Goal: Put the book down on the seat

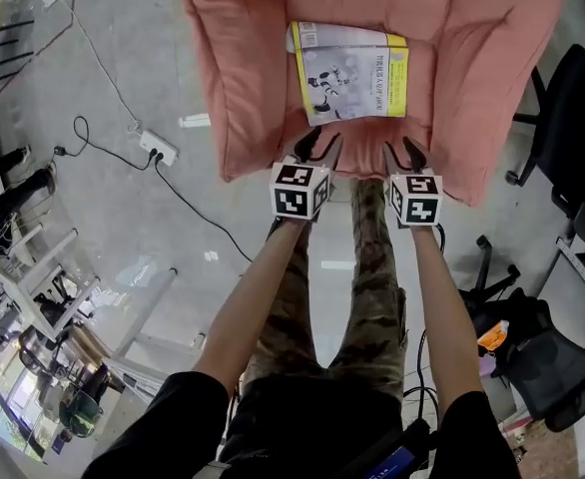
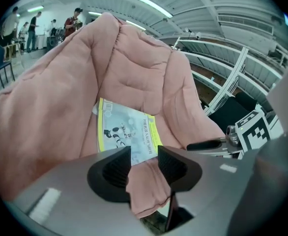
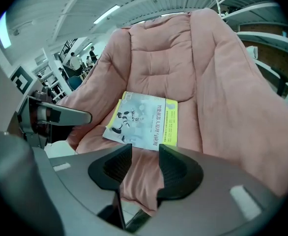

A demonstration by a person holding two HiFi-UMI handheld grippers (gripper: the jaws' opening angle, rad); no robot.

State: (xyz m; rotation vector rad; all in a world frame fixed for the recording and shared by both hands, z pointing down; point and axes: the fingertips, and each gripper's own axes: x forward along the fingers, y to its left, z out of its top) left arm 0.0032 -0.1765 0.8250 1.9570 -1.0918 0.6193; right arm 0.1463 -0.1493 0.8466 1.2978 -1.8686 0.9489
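Book (image 1: pixel 350 73): lies flat, cover up, on the seat cushion, touching no gripper. Pale cover with a yellow band along its edges, a small cartoon figure and lines of print too small to read.
Seat (image 1: pixel 248 88): pink padded armchair cushion; the book sits mid-seat, near the backrest fold, well inside the front edge.
Left gripper (image 1: pixel 319 148): jaws moderately apart, nothing between the pads; only the cushion's front lip shows behind the gap. It hangs over the seat's front edge, clear of the book.
Right gripper (image 1: pixel 402 153): same state, a moderate gap and empty pads. It hangs beside the left one at the seat front, also clear of the book.
Floor (image 1: pixel 123 228): grey, with a white power strip (image 1: pixel 159 148) and a black cable left of the chair.
Office chair (image 1: pixel 570 103): black, at the right edge.
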